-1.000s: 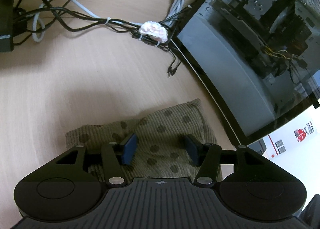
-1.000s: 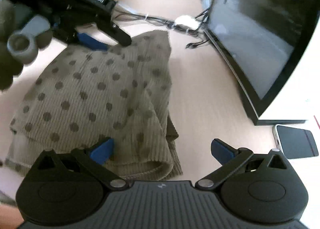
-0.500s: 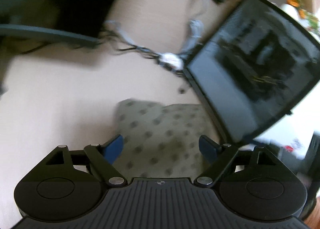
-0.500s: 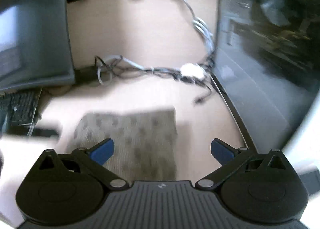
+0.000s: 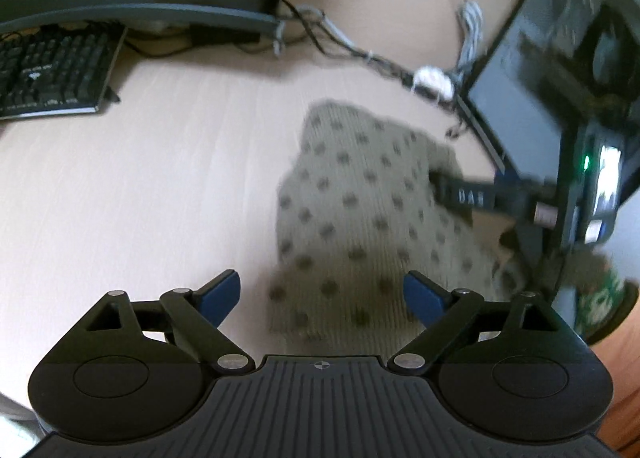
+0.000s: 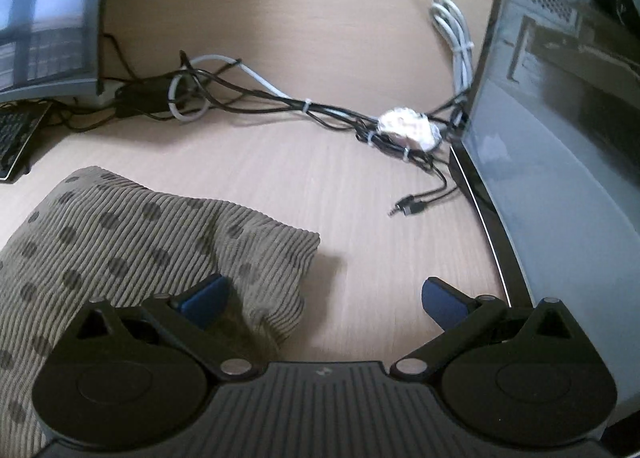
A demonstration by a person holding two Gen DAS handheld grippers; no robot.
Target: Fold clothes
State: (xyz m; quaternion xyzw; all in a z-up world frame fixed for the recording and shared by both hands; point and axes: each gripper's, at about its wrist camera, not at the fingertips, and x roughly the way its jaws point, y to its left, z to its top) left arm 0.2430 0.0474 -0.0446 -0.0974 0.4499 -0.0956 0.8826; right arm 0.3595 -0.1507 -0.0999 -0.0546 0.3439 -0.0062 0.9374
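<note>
Both the left tongs [image 5: 322,292] and right tongs [image 6: 324,296] gape apart over the blurred, half-hidden dotted garment [image 5: 360,218]

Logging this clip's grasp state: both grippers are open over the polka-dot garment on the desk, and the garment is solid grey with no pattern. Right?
Not quite. The garment is olive-brown with dark polka dots, as the right wrist view shows. The rest holds: the left gripper and right gripper are open over it on the desk.
</note>
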